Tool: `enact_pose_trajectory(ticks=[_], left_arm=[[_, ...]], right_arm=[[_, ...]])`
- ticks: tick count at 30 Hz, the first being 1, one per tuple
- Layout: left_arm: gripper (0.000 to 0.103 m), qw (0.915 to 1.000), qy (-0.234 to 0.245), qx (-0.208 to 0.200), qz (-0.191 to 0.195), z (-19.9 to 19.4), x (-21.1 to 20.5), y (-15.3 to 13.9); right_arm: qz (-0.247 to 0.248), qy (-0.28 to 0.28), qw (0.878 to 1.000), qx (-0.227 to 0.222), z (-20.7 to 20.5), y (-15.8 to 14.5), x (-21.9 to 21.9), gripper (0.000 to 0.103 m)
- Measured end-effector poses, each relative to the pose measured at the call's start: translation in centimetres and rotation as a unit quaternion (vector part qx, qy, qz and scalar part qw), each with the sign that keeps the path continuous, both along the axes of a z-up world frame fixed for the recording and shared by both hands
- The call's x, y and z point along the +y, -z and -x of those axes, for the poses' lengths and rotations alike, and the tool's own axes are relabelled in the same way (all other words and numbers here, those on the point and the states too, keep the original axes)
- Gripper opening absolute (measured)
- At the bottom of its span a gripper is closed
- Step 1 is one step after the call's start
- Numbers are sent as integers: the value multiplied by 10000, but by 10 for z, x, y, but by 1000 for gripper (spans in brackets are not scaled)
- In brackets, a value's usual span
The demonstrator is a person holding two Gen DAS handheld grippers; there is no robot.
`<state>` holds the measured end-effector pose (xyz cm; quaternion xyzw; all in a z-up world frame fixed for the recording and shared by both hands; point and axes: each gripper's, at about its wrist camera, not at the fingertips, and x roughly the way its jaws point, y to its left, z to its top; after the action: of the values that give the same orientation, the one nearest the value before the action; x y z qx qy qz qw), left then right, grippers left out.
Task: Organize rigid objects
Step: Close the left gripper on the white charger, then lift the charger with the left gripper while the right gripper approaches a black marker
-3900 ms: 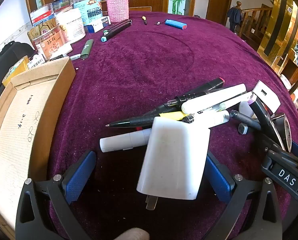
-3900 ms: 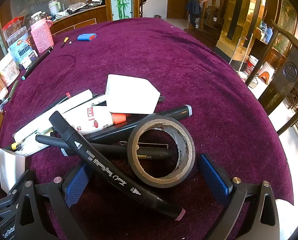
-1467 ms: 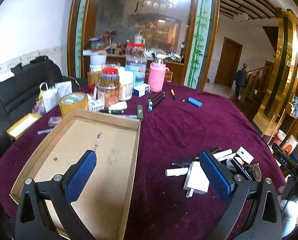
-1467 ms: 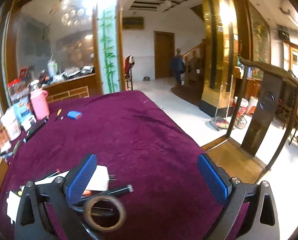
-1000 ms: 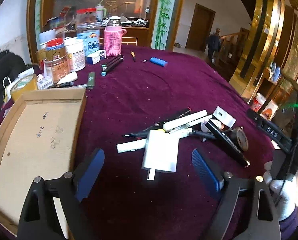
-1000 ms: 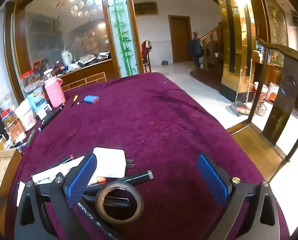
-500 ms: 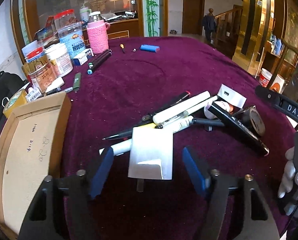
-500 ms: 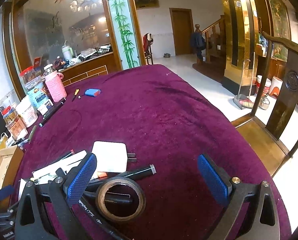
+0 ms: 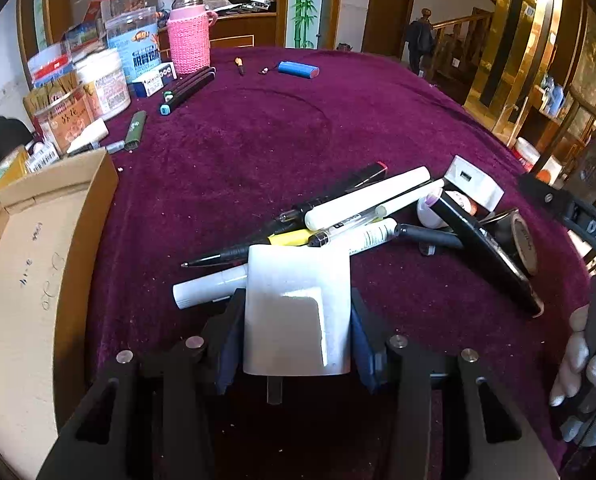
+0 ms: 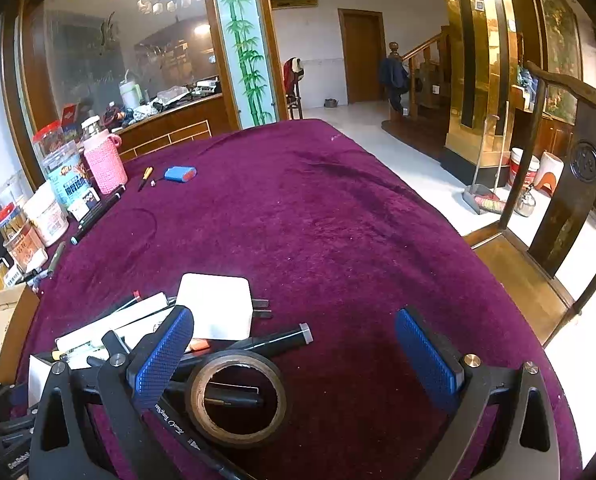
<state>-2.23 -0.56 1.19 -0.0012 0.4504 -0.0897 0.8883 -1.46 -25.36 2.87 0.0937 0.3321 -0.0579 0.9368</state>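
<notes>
**White charger block between your left tool's closing pads**

Your left tool (image 9: 296, 344) is closing on the white plug adapter (image 9: 298, 308); its blue pads sit against the block's two flanks. The adapter is a smooth, glossy, rounded plastic block. Its long axis runs away from you, and its metal prongs (image 9: 273, 390) point back toward the tool. It lies at the near end of the pile on the desk (image 9: 238, 152), which is covered in plush purple velvet.

Just beyond it, pens and markers lie crossed: a white tube marker (image 9: 210, 288) touching the adapter's left edge, a thin black pen (image 9: 226, 255) tipped to the left, a fat white marker (image 9: 367, 198) angled up to the right. A second white charger (image 9: 473, 182) sits farther right, near a long black marker (image 9: 485, 254) and a brown tape roll (image 10: 238, 396).

Your right tool (image 10: 294, 360) hangs spread wide above that roll, pinching nothing; a black marker lies inside the ring.

At the left, the cardboard tray (image 9: 22, 264) shows a bare floor with pen scribbles. At the far edge stand plastic jars (image 9: 134, 48) and a bottle in a pink knitted sleeve (image 9: 189, 40).
</notes>
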Motion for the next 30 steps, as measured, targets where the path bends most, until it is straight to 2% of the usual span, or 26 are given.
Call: enact_pose_trajectory(ticks=[3, 10, 15, 21, 24, 25, 30], left_arm=[[46, 9995, 23, 54, 320, 2, 6, -3], [46, 9952, 307, -262, 888, 22, 16, -25], [46, 9910, 512, -593, 1082, 40, 31, -42], [46, 9873, 477, -844, 1256, 64, 65, -53], [46, 9874, 324, -918, 1250, 77, 86, -55], [46, 9874, 266, -946, 1244, 81, 93, -56], [46, 9876, -44, -1029, 1181, 100, 124, -56]], right_arm=[[27, -16, 10000, 33, -2, 1, 2, 102], [-53, 31, 9997, 231, -9, 7, 1, 102], [-259, 205, 9985, 429, -14, 14, -8, 102], [-733, 538, 9908, 1004, -26, 31, -28, 102], [-358, 698, 9901, 1160, -26, 28, -20, 102], [-176, 741, 9913, 1072, -21, 22, -15, 102], [-177, 218, 9967, 764, 7, -4, 10, 102]])
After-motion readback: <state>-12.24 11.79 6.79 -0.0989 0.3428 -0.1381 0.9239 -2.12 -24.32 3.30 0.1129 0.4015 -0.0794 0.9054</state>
